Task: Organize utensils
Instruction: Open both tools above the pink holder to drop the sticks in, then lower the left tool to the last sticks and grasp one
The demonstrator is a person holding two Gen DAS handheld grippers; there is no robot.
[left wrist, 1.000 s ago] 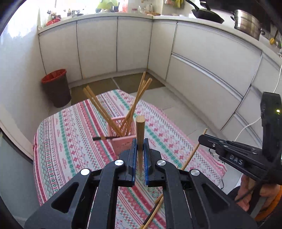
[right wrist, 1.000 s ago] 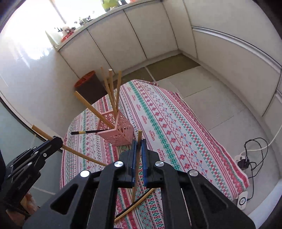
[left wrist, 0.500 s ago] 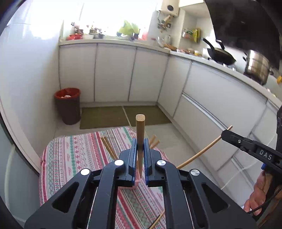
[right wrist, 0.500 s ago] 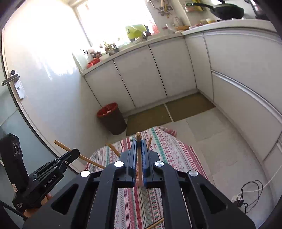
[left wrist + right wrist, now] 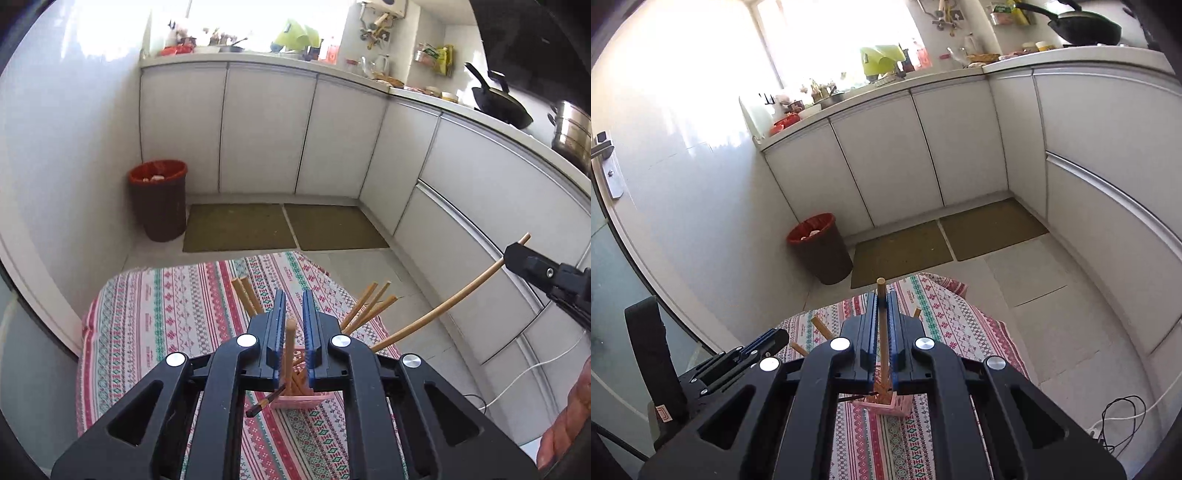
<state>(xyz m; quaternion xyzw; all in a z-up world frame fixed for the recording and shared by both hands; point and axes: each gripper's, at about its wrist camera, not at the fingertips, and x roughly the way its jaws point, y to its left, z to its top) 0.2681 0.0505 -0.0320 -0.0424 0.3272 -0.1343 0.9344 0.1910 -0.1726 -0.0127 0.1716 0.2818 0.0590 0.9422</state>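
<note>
The bench cloth [image 5: 155, 332] at the lower middle of the left wrist view is white with bands of red, pink and green folk motifs. On it stands a pale pink basket [image 5: 306, 400] holding tan wooden chopsticks [image 5: 367, 306]; one stick [image 5: 264, 402] has a black tip. The left claw [image 5: 293, 332] is black with blue pads and silver bolts, and so is the right claw [image 5: 882, 332]. A dark brown bin [image 5: 162, 210] with a red liner stands at middle left. The cabinets [image 5: 266, 129] are white, the floor mats [image 5: 236, 227] olive. A black wok [image 5: 502, 107] and a steel pot [image 5: 572, 136] sit at upper right.
</note>
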